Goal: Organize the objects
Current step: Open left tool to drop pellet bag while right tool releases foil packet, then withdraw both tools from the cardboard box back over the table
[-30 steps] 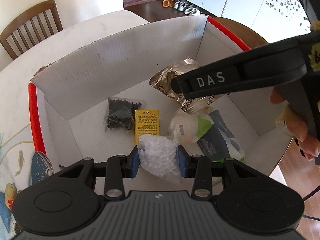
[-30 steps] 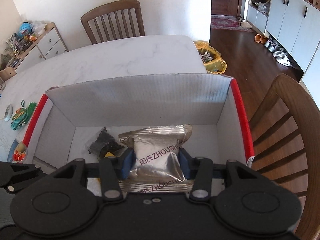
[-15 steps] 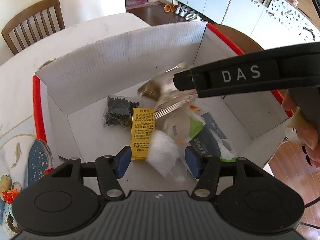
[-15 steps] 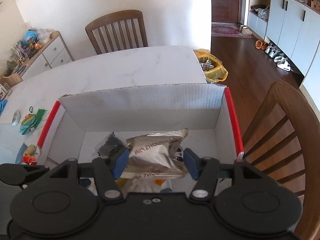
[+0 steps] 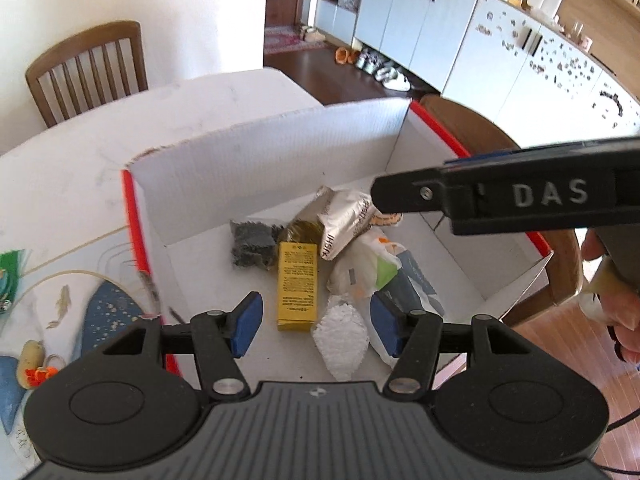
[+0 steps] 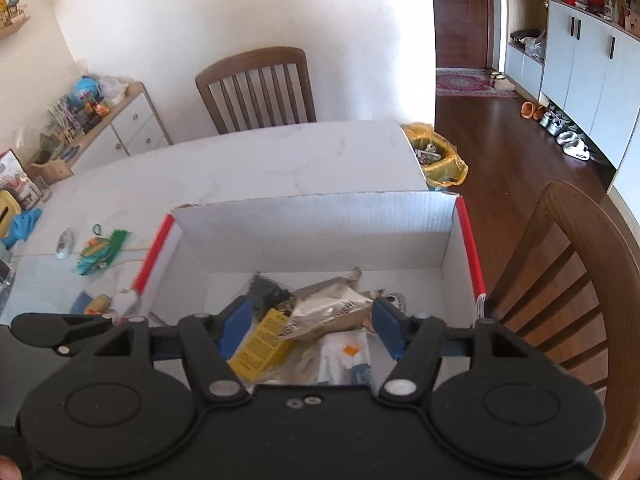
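cardboard box (image 5: 272, 168): holds silver foil packet (image 5: 344, 216), yellow carton (image 5: 298, 284), white pellet bag (image 5: 340, 334), dropped in for sorting. left gripper (image 5: 316, 322), right gripper (image 6: 310, 326): jaws just opened, wide, nothing gripped.

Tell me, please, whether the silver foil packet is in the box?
In: silver foil packet lies among items inside the box.

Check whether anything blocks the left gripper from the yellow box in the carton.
Nothing visible does. The yellow box lies uncovered on the carton floor just beyond the open left gripper; the white granule bag lies beside it.
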`<state>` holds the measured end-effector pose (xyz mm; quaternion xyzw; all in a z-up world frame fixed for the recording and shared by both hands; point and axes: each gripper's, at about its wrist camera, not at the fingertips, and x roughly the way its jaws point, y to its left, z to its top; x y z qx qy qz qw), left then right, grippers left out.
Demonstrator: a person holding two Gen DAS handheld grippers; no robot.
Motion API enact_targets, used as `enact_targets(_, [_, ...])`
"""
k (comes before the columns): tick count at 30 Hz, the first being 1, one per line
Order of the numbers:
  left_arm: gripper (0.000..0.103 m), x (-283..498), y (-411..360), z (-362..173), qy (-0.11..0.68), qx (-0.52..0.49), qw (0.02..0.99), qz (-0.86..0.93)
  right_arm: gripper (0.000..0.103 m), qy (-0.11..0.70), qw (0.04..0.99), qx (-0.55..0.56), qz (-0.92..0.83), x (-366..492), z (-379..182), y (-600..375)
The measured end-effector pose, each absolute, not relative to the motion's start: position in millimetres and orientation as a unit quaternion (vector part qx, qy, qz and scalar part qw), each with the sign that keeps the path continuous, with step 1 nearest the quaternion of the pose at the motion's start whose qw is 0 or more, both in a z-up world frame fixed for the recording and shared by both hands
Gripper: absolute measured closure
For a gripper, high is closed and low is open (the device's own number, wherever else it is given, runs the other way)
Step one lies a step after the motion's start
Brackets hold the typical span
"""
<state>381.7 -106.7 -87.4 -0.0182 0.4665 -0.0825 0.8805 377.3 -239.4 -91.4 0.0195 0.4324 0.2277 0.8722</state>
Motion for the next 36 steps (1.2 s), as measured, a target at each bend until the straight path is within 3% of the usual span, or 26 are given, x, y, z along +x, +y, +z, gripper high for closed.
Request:
enact_targets(14, [0.044, 337, -70, -49, 0.404, -0.037, 0.910, -0.084, 0.031, 0.383, 0.893, 0.018, 0.235, 330, -54, -230])
enact_targets(28, [0.022, 296, -9, -21, 0.356, -0.044, 0.932, -0.061, 0.015, 0.347, 0.902, 0.043, 0.253, 292, -41, -200])
enact_targets(36, [0.019, 279, 31, -15, 0.347, -0.043, 0.936, -0.038, 0.004, 0.326, 0.903, 0.043, 0.277, 274, -35, -166])
